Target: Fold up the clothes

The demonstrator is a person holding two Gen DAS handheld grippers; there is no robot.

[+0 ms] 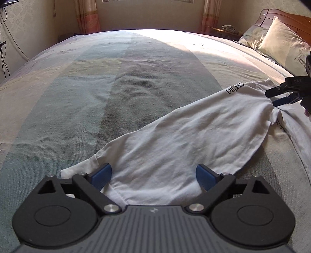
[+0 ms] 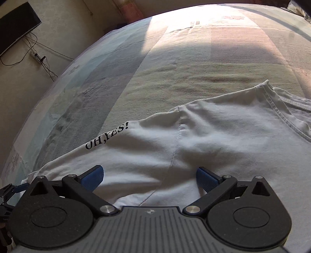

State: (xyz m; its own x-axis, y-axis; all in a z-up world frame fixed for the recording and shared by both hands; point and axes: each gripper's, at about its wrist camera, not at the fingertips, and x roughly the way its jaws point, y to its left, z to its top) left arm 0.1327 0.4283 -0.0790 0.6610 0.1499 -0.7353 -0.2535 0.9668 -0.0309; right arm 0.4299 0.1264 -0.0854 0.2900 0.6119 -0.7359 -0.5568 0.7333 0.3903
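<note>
Right wrist: shirt (image 2: 213,136) neckline (image 2: 279,114) (stitched)

Left gripper (image 1: 153,176) jaws spread wide, right gripper (image 2: 150,178) jaws likewise apart

Bedroom surroundings
A striped bedspread (image 1: 97,81) covered the bed; pillows (image 1: 279,44) lay by the wooden headboard (image 1: 287,17), a television (image 2: 15,27) hung opposite.

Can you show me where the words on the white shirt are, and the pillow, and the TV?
words (image 2: 107,137), right wrist view, on the black "OH,YES!" print of the white shirt.
pillow (image 1: 279,39), left wrist view, on its cream front.
TV (image 2: 15,27), right wrist view, on its dark screen.
</note>
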